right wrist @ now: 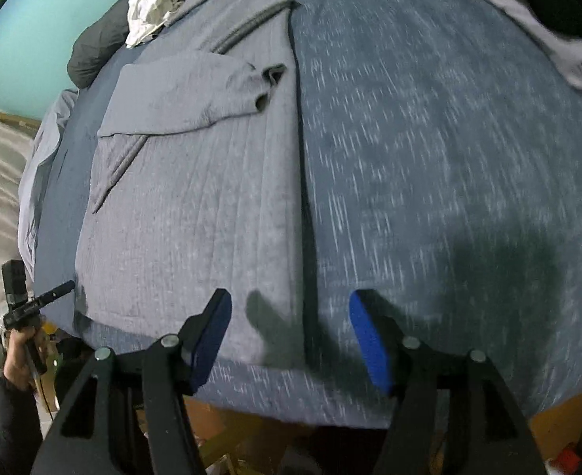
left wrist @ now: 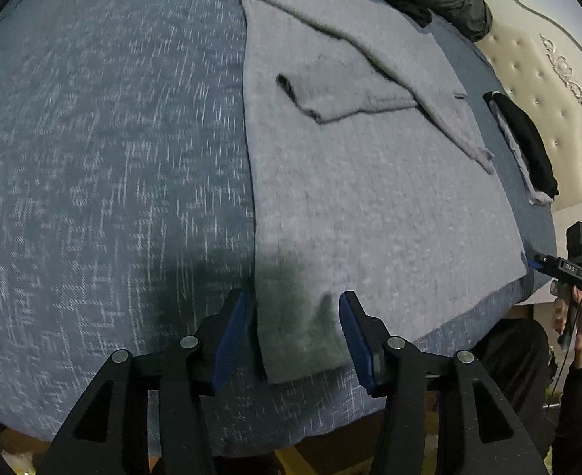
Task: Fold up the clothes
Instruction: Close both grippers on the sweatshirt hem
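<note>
- A grey sweater (left wrist: 370, 198) lies flat on the bed (left wrist: 93, 158), its hem at the near edge, collar at the far end
- Both sleeves (left wrist: 330, 99) are already folded in across the chest, so the body is a long narrow strip; the sleeve stage looks done
- Left tongs (left wrist: 293, 332) are spread, hanging over the hem's left corner with the cloth between the pads but not pinched
- Right tongs (right wrist: 291, 332) are spread too, over the hem's right corner (right wrist: 283, 336); one pad sits above the sweater, the other above bare bedspread, nothing gripped
- In my judgement the next stage is to pinch both hem corners and carry the hem up toward the collar, which has not begun
- A folded dark garment (left wrist: 528, 146) lies beside the sweater near the headboard (left wrist: 540, 79), seemingly finished
- A heap of clothes (right wrist: 152, 0) waits at the far end of the bed, so more folding is left
- Overall the sweater seems about halfway, the whole job less so
</note>
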A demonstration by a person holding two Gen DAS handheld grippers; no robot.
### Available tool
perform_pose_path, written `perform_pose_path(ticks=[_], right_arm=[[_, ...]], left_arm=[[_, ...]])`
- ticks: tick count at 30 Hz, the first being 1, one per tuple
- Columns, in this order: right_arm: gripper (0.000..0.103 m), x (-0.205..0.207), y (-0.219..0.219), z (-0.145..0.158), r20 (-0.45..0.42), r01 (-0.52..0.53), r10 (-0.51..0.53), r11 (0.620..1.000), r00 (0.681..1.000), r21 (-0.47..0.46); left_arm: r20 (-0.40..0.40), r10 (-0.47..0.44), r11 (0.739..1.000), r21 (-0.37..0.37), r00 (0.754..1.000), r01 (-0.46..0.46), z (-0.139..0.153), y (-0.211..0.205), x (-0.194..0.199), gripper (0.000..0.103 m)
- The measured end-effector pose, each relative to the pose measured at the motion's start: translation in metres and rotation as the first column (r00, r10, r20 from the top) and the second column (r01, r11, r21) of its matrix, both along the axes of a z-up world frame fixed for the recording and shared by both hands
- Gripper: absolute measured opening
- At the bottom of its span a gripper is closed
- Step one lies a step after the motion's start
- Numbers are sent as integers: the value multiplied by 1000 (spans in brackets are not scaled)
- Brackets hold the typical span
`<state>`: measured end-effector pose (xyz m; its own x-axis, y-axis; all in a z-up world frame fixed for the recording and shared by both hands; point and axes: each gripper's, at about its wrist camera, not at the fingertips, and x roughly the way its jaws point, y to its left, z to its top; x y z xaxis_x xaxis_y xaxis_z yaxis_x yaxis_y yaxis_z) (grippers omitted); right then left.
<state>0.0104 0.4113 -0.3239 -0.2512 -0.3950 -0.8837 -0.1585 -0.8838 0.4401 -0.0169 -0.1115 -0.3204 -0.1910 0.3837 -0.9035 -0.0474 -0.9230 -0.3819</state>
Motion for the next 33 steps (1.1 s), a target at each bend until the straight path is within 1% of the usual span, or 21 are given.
perform_pose_path(ticks=[2, 7, 11, 14, 15, 16, 18, 19, 20, 21, 22, 23, 24, 26, 27, 33], right_arm=[[63, 3, -1, -3, 4, 6, -6, 1000, 1000, -19], [63, 4, -10, -5, 9, 0, 0, 1000, 1000, -30], [63, 2, -19, -6, 4, -21, 21, 999, 1000, -49], [63, 1, -28, -9, 0, -44, 44, 998, 999, -41], [61, 1, -30, -9, -5, -52, 51, 998, 999, -35], [58, 0, -32, -9, -10, -58, 57, 998, 998, -29], [38, 0, -36, -7, -18, -70, 70, 997, 997, -20], [34, 0, -37, -6, -22, -77, 77, 997, 997, -17], [29, 0, -38, -5, -28, -89, 88, 996, 996, -5], [23, 1, -39, -3, -33, -102, 102, 995, 994, 10], [21, 2, -41, -1, -41, -111, 112, 994, 993, 20], [18, 2, -42, 1, -48, -119, 121, 992, 992, 28], [15, 3, -44, 3, -56, -127, 129, 991, 990, 36], [11, 5, -46, 8, -74, -138, 141, 989, 987, 46], [9, 6, -45, 11, -83, -138, 142, 989, 986, 46], [6, 9, -47, 28, -129, -149, 154, 987, 980, 52]], left_arm=[[11, 12, 1000, 0, 1000, -12, -5, -1, 2, 54], [24, 14, 1000, 14, 1000, -14, -10, 0, 9, 55], [28, -1, 1000, -1, 1000, 2, -15, 6, 14, 55], [22, -9, 1000, -16, 1000, 9, -17, 10, 16, 54], [17, -8, 1000, -16, 1000, 8, -17, 11, 16, 54], [10, -6, 1000, -9, 1000, 6, -17, 12, 17, 54], [-1, -4, 1000, -14, 1000, 4, -16, 12, 19, 49], [-7, -6, 1000, -26, 1000, 5, -15, 13, 20, 40], [-13, -7, 999, -39, 1000, 7, -13, 13, 21, 33], [-18, -13, 999, -37, 1000, 13, -12, 13, 22, 32], [-23, -20, 999, -32, 1000, 19, -10, 14, 22, 24], [-28, -26, 999, -28, 999, 26, -8, 14, 23, 14], [-34, -33, 999, -21, 999, 32, -6, 15, 25, 13], [-55, -49, 999, -19, 997, 48, 1, 18, 29, 9], [-63, -56, 998, -17, 996, 55, 5, 19, 31, 9], [-117, -91, 996, -18, 989, 90, 27, 30, 40, 6]])
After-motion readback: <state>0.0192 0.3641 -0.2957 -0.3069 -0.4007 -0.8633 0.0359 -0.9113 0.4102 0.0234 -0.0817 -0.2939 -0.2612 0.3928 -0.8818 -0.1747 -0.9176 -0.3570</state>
